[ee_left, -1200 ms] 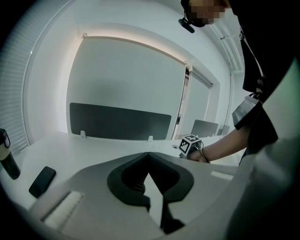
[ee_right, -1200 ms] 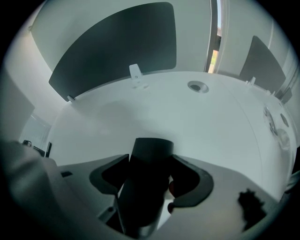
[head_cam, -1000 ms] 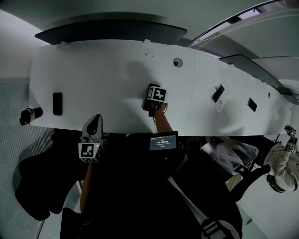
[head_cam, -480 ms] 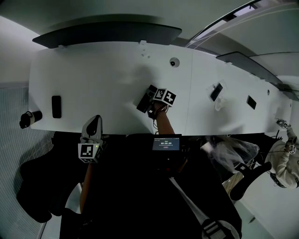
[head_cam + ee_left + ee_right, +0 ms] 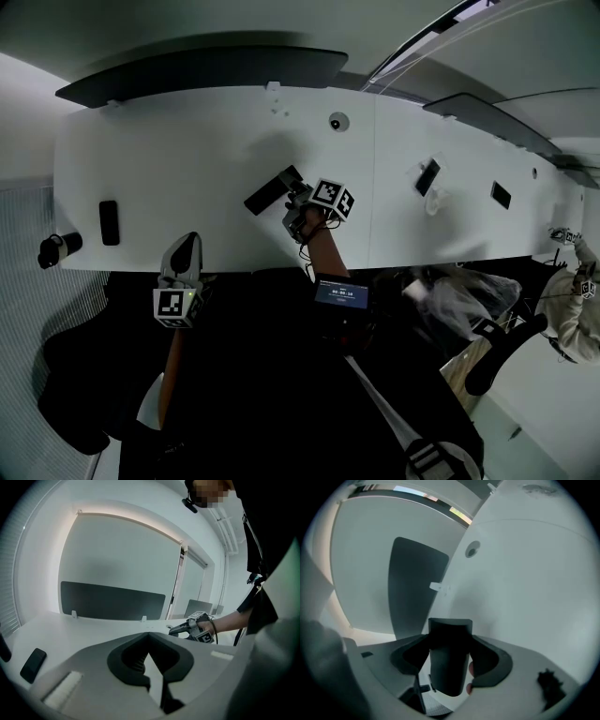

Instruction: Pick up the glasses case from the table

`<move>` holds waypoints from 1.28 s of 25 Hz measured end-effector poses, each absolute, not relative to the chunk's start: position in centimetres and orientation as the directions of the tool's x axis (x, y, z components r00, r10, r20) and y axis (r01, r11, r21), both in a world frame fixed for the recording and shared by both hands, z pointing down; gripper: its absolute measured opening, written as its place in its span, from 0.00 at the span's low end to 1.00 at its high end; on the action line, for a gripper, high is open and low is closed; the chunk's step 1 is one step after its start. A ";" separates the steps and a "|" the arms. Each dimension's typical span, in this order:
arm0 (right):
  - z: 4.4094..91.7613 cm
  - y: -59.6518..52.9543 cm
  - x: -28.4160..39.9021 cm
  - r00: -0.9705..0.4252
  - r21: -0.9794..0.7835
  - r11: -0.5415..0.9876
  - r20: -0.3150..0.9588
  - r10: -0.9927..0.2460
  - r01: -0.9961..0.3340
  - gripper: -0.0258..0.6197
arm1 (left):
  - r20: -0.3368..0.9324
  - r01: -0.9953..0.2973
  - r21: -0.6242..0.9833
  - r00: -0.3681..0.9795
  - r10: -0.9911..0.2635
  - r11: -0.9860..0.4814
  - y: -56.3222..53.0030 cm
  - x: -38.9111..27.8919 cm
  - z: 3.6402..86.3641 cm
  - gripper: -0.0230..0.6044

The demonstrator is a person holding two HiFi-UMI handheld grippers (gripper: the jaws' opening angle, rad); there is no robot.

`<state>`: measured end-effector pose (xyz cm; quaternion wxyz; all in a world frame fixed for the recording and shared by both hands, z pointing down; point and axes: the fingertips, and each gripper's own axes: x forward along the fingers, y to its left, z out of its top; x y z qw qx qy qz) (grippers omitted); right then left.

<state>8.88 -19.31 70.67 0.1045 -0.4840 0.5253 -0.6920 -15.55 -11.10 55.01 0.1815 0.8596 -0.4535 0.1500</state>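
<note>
The dark glasses case (image 5: 267, 191) is held off the white table (image 5: 187, 150), slanting up to the left from my right gripper (image 5: 292, 197), which is shut on one end of it. In the right gripper view the case (image 5: 449, 658) stands between the jaws of that gripper (image 5: 450, 641) and hides their tips. My left gripper (image 5: 187, 247) hovers at the table's front edge, well left of the case, with its jaws together and nothing in them. From the left gripper view, the left gripper (image 5: 150, 637) faces the right gripper (image 5: 199, 629) with the case (image 5: 179, 629).
A flat black device (image 5: 109, 222) lies at the table's left; it also shows in the left gripper view (image 5: 33, 664). A black cylinder (image 5: 58, 247) sits at the left edge. A round socket (image 5: 337, 122), two dark items (image 5: 427, 176) (image 5: 500, 195) and a divider panel (image 5: 206, 70) lie further off.
My right gripper has raised the case off the table and swung it, so it now points up and to the left. The left gripper has stayed in place.
</note>
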 end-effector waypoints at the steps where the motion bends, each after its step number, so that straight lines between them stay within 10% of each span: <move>1: 69.4 -19.9 8.1 -0.527 -0.868 -0.392 0.496 -0.690 -0.305 0.49 | 0.426 -0.835 0.181 0.543 -0.724 -0.520 -11.1 -15.5 55.1 0.05; 11: 55.6 -22.8 3.5 -0.540 -0.981 0.097 -0.176 -0.823 0.171 0.49 | 0.434 -0.843 0.198 0.533 -0.726 -0.500 -11.0 -15.6 55.5 0.05; 16: 51.6 -21.7 1.3 -0.574 -0.949 0.236 -0.315 -0.756 0.209 0.49 | 0.422 -0.837 0.224 0.545 -0.724 -0.499 -11.2 -15.4 55.4 0.05; 32: 71.6 -17.9 3.1 -0.608 -0.857 -0.191 0.481 -0.631 -0.480 0.49 | 0.440 -0.843 0.241 0.536 -0.721 -0.480 -10.2 -16.2 55.9 0.05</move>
